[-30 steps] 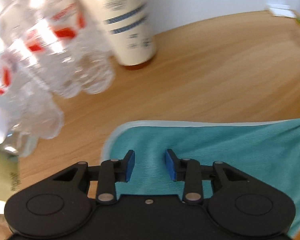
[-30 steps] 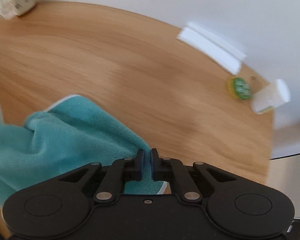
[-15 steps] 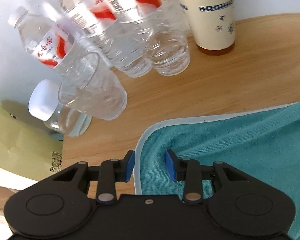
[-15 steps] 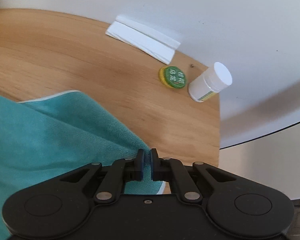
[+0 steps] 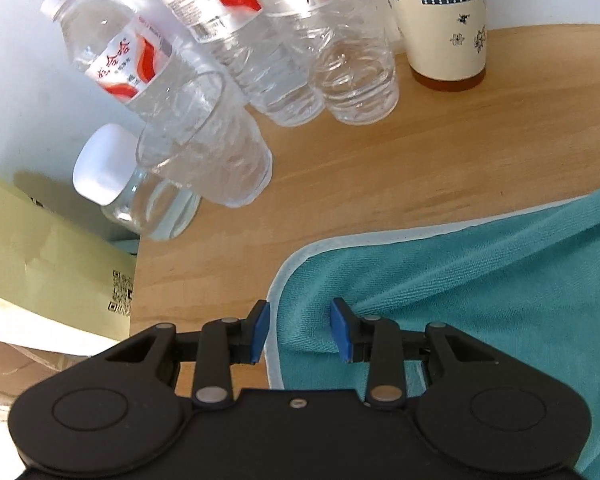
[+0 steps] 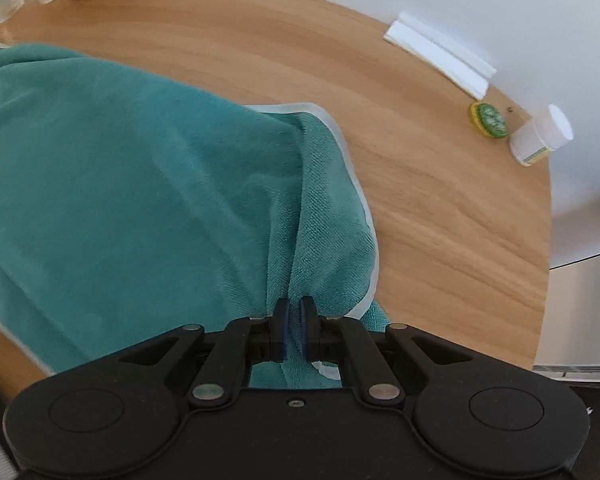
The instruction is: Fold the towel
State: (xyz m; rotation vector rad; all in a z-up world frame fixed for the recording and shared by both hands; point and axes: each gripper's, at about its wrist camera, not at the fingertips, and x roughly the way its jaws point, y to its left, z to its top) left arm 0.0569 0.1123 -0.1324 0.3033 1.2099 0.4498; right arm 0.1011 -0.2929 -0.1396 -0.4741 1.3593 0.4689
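left wrist view: the left tongs stand wide apart over the rounded corner of the teal towel lying on the wooden counter, gripping nothing; water bottles and a paper cup stand beyond

right wrist view: the right tongs are pinched tight on a bunched towel edge

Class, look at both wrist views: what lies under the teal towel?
The towel lies on the wooden table, bare around its white-trimmed edge. In the right view a second towel layer shows beneath the fold held by the right gripper. Anything else beneath is covered.
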